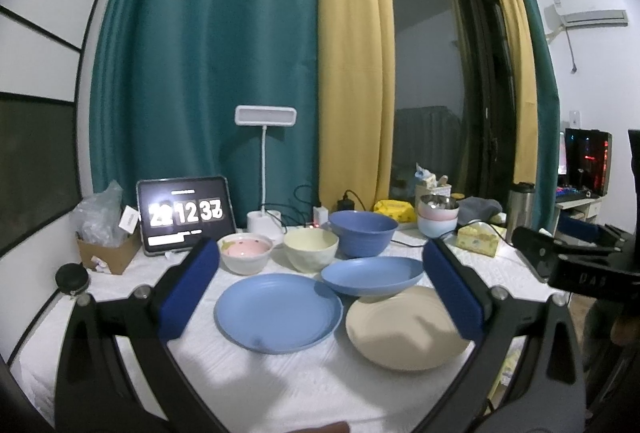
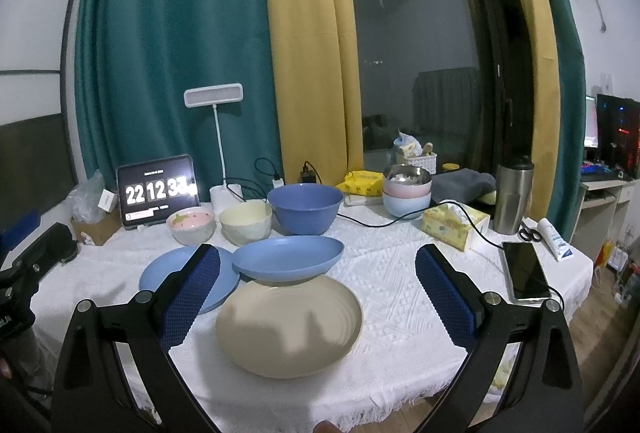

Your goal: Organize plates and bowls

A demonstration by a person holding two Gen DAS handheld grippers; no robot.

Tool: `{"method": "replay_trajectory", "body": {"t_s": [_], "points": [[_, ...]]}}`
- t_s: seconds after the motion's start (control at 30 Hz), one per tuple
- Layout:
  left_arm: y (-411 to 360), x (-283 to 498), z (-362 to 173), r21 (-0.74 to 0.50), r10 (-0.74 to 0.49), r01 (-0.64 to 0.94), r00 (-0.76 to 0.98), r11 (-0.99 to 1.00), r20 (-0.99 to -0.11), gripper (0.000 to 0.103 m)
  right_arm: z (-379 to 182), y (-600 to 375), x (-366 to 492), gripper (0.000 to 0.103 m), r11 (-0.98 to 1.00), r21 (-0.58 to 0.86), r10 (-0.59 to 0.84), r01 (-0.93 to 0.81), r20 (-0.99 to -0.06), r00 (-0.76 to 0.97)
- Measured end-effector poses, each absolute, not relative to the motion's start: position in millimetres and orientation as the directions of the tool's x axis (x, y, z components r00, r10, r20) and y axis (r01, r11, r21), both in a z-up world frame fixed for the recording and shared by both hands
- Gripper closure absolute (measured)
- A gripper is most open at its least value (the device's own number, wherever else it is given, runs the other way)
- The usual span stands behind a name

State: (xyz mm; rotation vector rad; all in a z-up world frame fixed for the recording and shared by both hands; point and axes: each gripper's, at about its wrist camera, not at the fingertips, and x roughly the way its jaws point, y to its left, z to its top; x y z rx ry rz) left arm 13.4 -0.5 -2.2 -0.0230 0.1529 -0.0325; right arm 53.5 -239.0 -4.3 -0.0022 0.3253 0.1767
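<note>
- Plates and bowls: all on the white tablecloth [image 2: 400, 297], none gripped. Nothing sorted yet, by my read.
- Left gripper [image 1: 320, 293]: jaws wide apart, empty, hovering above the near table edge; the flat blue plate [image 1: 279, 311] sits framed between its pads.
- Right gripper [image 2: 318, 293]: jaws also spread, empty, aimed at the beige plate [image 2: 289, 327]. It shows at the right edge of the left view, so the two hang side by side.
- Both held back and high, probably to survey before the first pick.
- Near row: flat blue plate left, beige plate right, close together but apart in the left view.
- Deep blue plate [image 2: 289, 259]: sits tilted, its near edge propped on the far rim of the beige plate. Likely needs to come off first.
- Far row, left to right: small pink-lined bowl [image 2: 191, 225], cream bowl [image 2: 246, 223], large blue bowl [image 2: 306, 209]. All upright and close together; whether any touch, cannot tell.
- Looks: plates are matte with ringed centres; the pink bowl has a small yellow print inside.
- Far right: pastel bowls [image 2: 407, 193] already nested, with a metal bowl on top.
- Clutter: tablet clock [image 2: 158, 193] far left, tissue box [image 2: 454, 227], steel flask [image 2: 513, 195], phone [image 2: 526, 271] on the right.
</note>
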Motion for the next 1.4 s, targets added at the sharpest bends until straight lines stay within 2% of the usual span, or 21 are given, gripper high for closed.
{"method": "replay_trajectory", "body": {"t_s": [0.3,0.77,1.4], "points": [[-5.8,41.2,-8.5,-0.021,-0.052,0.050,0.986,0.999,-0.161,0.001,-18.1,-240.3,81.6,0.002,0.986,0.037,0.166,-0.164,-0.358,0.919],[-7.2,106.4,-36.6,-0.032,-0.040,0.033,0.965,0.999,-0.258,0.001,-55.1,-245.1,147.1,0.002,0.985,0.058,0.169,-0.160,-0.460,0.872],[-10.9,222.2,-75.4,-0.108,-0.083,0.032,0.859,0.994,-0.506,0.002,-86.9,-253.0,247.9,0.002,0.983,0.076,0.182,-0.168,-0.566,0.804]]}}
